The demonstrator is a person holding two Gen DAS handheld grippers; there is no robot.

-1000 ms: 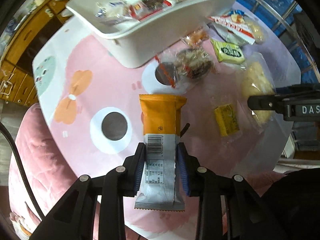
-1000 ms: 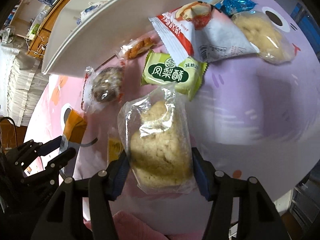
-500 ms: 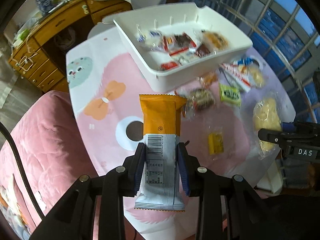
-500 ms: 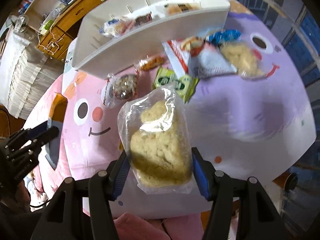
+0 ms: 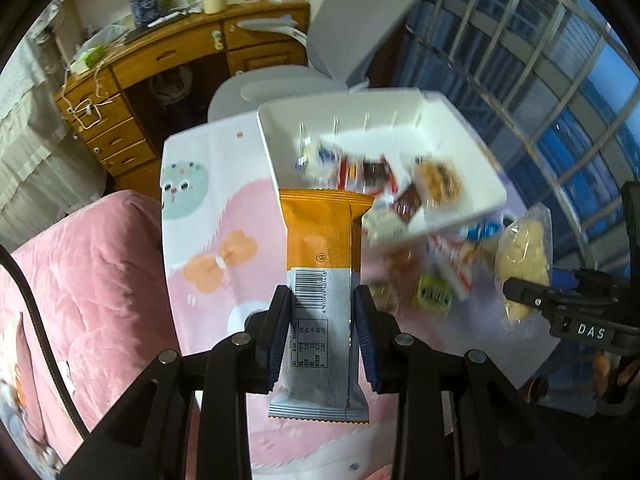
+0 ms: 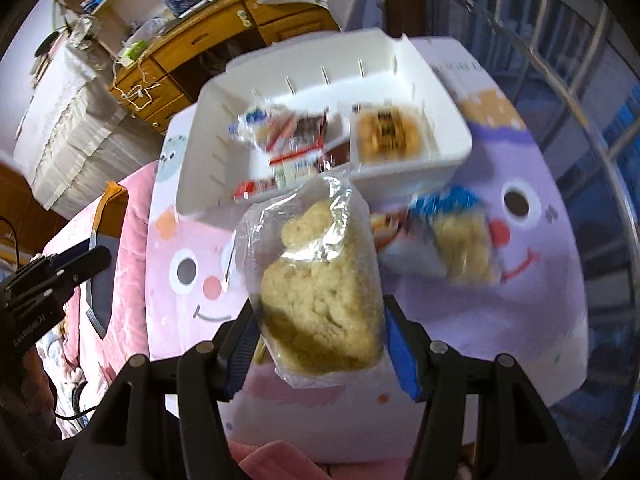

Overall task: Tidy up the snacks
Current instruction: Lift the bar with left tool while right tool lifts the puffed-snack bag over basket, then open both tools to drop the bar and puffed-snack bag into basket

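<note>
Both grippers have risen well clear of the counter (image 6: pixel 460 320) since the earlier frames, so the white bin (image 5: pixel 472 168) and the room behind it now show from higher up.

Left gripper (image 5: pixel 323 328): jaws closed on the orange-and-white snack bar (image 5: pixel 324 280), blue pads pressing its white barcode end, orange end pointing away from the hand. The bar hangs in the air above the pink part of the counter, just short of the bin's near wall.

Right gripper (image 6: pixel 318 348): jaws clamped on the clear bag of pale crumbly pastry (image 6: pixel 320 292), pads bearing on both sides of its lower half. The bag is lifted off the counter, in front of the bin.

The bin sits at the far side of the counter and holds several wrapped snacks, blurred here. Loose items on the counter beside its near wall: a green packet (image 5: pixel 434 292), a red-and-white packet (image 5: pixel 452 256), a blue wrapper (image 6: pixel 444 200) and a second pastry bag (image 6: pixel 464 252).

A wooden desk (image 5: pixel 160 64) and a grey chair (image 5: pixel 360 20) stand beyond the counter.
</note>
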